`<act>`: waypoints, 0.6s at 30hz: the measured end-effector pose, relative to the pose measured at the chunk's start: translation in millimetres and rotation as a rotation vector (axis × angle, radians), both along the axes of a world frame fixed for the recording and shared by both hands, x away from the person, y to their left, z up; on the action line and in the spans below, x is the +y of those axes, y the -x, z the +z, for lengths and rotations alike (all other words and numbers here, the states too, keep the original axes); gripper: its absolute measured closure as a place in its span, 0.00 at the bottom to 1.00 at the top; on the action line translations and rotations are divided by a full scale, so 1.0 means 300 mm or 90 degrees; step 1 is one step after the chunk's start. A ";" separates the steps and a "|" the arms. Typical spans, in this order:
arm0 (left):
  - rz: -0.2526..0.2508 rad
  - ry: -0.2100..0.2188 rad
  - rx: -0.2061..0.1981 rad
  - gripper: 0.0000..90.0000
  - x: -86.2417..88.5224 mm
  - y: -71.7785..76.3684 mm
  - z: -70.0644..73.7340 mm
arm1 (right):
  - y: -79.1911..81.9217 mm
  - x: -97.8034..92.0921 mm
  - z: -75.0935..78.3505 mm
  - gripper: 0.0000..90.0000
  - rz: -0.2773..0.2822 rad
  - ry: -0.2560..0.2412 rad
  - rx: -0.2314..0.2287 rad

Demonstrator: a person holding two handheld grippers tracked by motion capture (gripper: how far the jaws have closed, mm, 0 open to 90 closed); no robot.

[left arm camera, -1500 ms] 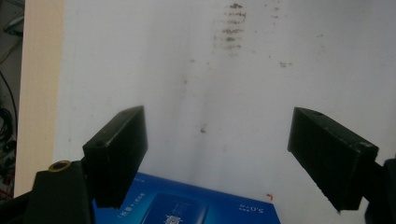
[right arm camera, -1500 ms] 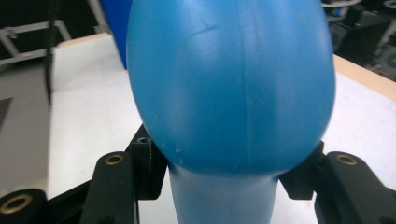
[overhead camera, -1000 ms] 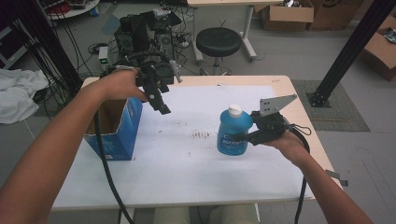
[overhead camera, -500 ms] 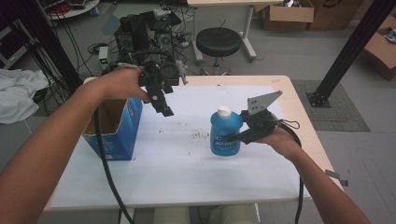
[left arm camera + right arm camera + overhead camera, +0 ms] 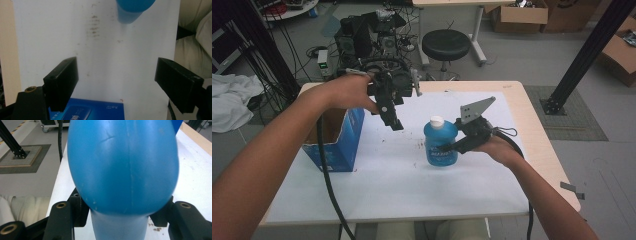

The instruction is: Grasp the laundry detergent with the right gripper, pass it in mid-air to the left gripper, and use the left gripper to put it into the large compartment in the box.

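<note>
A blue bottle (image 5: 439, 145) with a white cap stands upright near the middle of the white sheet (image 5: 402, 175). My right gripper (image 5: 448, 148) comes at it from the right and is shut on its body. In the right gripper view the bottle (image 5: 122, 167) swells above the right gripper (image 5: 120, 222), whose jaws press its narrower part from both sides. My left gripper (image 5: 395, 123) hangs in the air between the bottle and an open blue box (image 5: 337, 142), tilted down, open and holding nothing. In the left gripper view the left gripper (image 5: 120, 83) looks down on the sheet, with the bottle (image 5: 133, 10) beyond.
The blue box (image 5: 87, 111) stands at the table's left edge (image 5: 287, 190), just below the left gripper. Faint dark smudges (image 5: 93, 25) mark the sheet near the bottle. A black stool (image 5: 447, 45) and cabled equipment (image 5: 372, 30) stand on the floor behind the table.
My right gripper has slid the bottle leftward toward the table's middle. My left gripper has drifted a little right and down, still open.
</note>
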State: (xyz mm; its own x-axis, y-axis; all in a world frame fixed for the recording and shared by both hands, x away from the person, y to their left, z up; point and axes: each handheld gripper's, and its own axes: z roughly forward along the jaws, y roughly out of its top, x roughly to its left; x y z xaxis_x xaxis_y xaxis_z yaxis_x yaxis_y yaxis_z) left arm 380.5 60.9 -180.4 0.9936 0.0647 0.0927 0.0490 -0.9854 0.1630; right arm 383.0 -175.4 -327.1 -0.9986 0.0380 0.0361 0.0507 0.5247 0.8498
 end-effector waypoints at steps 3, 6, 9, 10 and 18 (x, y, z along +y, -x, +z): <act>0.001 -0.003 0.003 0.22 -0.009 0.002 -0.001 | -0.005 0.025 -0.002 0.49 0.005 -0.002 -0.006; -0.001 -0.006 0.009 0.22 -0.018 0.004 -0.001 | -0.006 0.048 -0.004 0.49 0.009 -0.003 -0.008; -0.001 -0.008 0.013 0.22 -0.026 0.007 -0.002 | -0.009 0.074 -0.007 0.49 0.017 -0.003 -0.010; 0.000 -0.006 0.013 0.22 -0.028 0.008 -0.003 | -0.010 0.086 -0.009 0.49 0.020 -0.002 -0.012; -0.001 0.003 0.022 0.22 -0.046 0.009 -0.014 | -0.017 0.114 -0.012 0.49 0.028 -0.004 -0.013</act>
